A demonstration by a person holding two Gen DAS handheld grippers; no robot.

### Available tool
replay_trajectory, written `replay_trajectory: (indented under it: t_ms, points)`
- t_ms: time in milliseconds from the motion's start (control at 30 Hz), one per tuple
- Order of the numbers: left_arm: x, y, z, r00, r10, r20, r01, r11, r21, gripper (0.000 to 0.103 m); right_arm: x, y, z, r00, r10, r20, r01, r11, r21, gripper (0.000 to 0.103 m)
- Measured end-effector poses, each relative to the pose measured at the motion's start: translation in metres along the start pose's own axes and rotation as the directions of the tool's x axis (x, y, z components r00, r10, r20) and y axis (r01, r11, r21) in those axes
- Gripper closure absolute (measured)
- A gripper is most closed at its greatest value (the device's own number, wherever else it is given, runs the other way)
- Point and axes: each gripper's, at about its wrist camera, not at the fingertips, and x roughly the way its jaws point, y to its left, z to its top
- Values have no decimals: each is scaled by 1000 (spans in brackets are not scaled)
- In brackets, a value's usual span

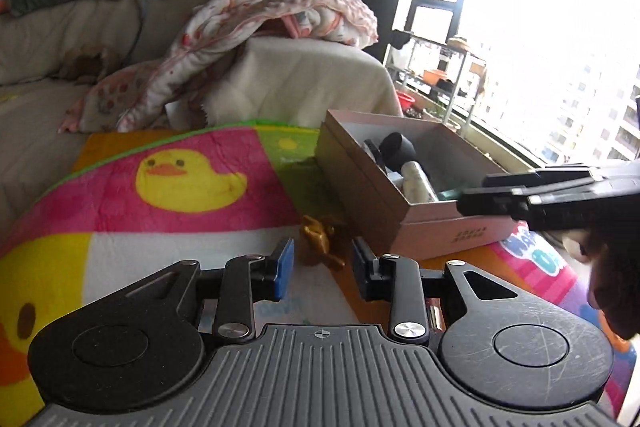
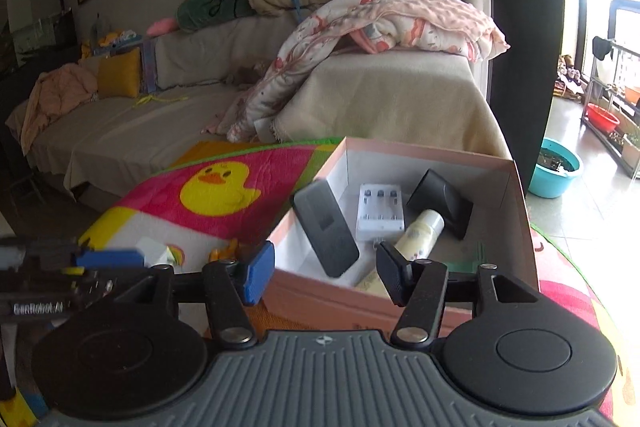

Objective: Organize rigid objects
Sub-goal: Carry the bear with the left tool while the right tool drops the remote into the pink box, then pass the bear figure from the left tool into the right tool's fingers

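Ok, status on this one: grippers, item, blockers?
Left gripper open, lined up on gold figurine on blanket. Right gripper open, empty, over box. Nothing blocking.

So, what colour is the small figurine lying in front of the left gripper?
Gold. The small figurine shows best in the left wrist view, on the duck-print blanket.

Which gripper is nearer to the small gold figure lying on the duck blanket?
Left. The left gripper sits right at the gold figure, its open jaws on either side of it. The right gripper is over at the cardboard box, beside the figure.
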Motion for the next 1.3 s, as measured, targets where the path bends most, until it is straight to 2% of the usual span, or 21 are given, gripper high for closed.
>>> replay_trajectory:
  t_ms: [67,167,200,300,467,567,633,733,833,967,1000,1067,1100,1133,1233,1300]
  points:
    - [18,-5,9,1000,1,-22,0,999,51,68,-4,5,-18,1000,-13,-25,12,999,-43,45]
    - [48,-10,19,996,-28,-89,37,994,101,68,-14,7,-45,998,-42,-53,38,996,-81,45]
    - [57,-10,20,993,-27,-116,39,993,107,68,-18,6,-53,997,-49,-59,45,996,-81,45]
    - [74,-14,21,991,10,-132,10,988,151,67,-30,-4,-69,996,-52,-72,49,998,-45,45]
    - [87,-12,20,982,46,-181,-25,992,120,63,-38,-17,-76,996,-53,-74,53,999,0,44]
    - [88,-12,12,979,37,-201,-16,994,107,64,-37,-16,-58,999,-39,-16,39,999,-11,44]
    - [84,-10,7,982,32,-185,-13,995,98,68,-28,-14,-34,1000,0,26,0,1000,0,43]
    - [75,-7,2,984,2,-178,9,998,60,68,-1,-11,4,998,46,45,-48,998,44,42]
    - [65,-9,-4,985,-12,-171,21,998,53,68,35,-10,34,996,82,33,-85,989,124,42]
    - [57,-10,-10,986,-33,-164,41,998,43,68,81,-8,51,986,154,-56,-142,972,187,45]
    - [56,-10,-10,986,-38,-163,45,998,39,68,89,-7,51,987,144,-76,-128,975,184,47]
    - [54,-9,-12,987,-45,-157,50,998,31,68,94,-8,48,993,76,-90,-61,986,155,57]
    - [54,-8,-13,987,-47,-153,51,998,27,68,91,-11,47,996,44,-72,-33,989,143,56]
    - [53,-8,-14,988,-47,-149,51,998,24,68,86,-17,45,997,57,-54,-49,988,148,57]
    - [52,-8,-15,989,-45,-142,48,999,15,68,67,-36,38,998,-69,-15,70,984,166,58]
    - [51,-8,-15,990,-48,-133,50,999,5,69,57,-50,31,993,-113,-15,114,978,173,58]
